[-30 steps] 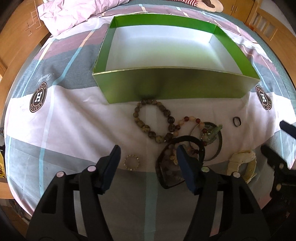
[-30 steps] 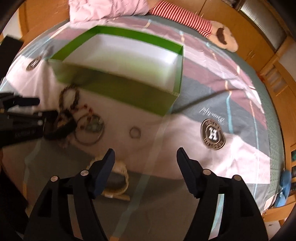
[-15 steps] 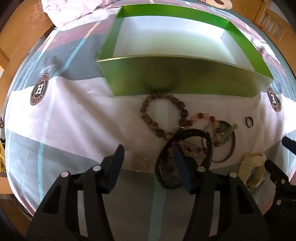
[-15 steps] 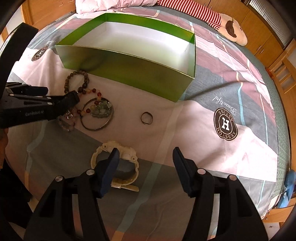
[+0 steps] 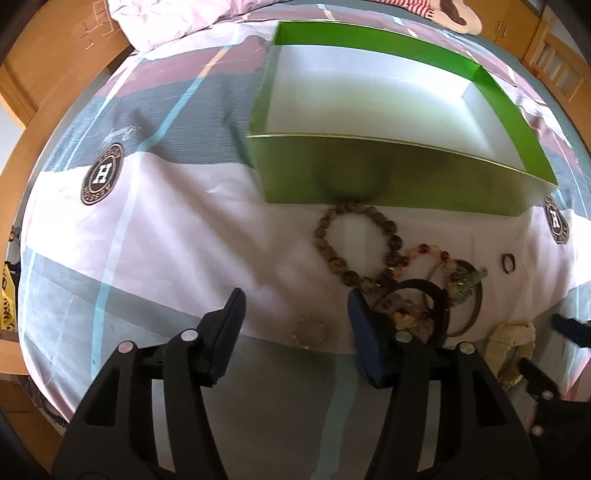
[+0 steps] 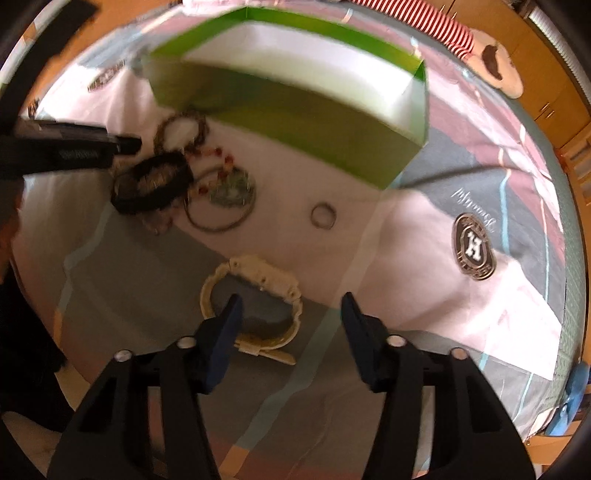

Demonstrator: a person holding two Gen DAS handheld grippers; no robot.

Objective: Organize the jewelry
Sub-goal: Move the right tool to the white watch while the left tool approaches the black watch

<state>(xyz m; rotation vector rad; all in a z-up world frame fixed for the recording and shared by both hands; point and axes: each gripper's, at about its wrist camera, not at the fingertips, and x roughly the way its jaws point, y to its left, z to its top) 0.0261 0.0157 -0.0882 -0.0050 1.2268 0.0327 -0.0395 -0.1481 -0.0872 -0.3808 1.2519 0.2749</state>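
An open green box (image 5: 388, 184) with a white inside stands on the bed; it also shows in the right wrist view (image 6: 295, 122). In front of it lie a brown bead bracelet (image 5: 332, 254), a black bangle (image 5: 439, 299), a coloured bead strand, a thin metal hoop (image 6: 221, 206) and a small ring (image 6: 323, 216). My left gripper (image 5: 295, 317) is open just above a small pearly ring (image 5: 310, 330). My right gripper (image 6: 290, 321) is open over a cream watch (image 6: 251, 295).
A patterned sheet with round H logos (image 5: 101, 173) covers the bed. A rumpled pink quilt (image 5: 177, 18) lies at the far left. A striped soft toy (image 6: 480, 44) and wooden cabinets sit behind the box.
Both grippers have dropped and moved forward toward the jewelry. The left one is now over the small pearly ring, the right one over the cream watch. Both stay open.
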